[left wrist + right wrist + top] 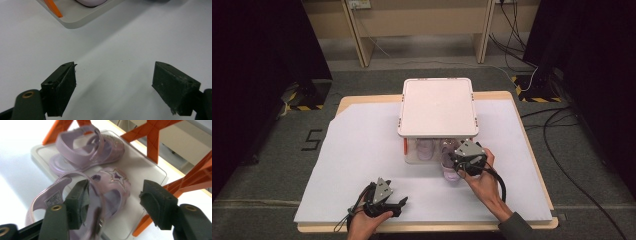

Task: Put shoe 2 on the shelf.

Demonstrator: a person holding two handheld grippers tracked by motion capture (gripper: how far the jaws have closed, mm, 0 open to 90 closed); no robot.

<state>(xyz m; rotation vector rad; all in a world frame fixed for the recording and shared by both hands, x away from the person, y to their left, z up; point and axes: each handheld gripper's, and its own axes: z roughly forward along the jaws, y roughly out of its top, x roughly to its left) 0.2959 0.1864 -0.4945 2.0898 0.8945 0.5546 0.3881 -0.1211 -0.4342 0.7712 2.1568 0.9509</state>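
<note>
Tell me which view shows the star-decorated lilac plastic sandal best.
The right gripper view: the star-decorated lilac plastic sandal lies close, star and straps clear. The high view shows it small, partly behind the right gripper. The left gripper view cannot confirm it.

From high up, the middle is bright and the sides of the room are very dark. The white sheet (362,165) on the table shines softly. In the right gripper view the far top corner is washed out white, and the purple sandal (100,195) nearest the camera looks smeared and fuzzy.
</note>
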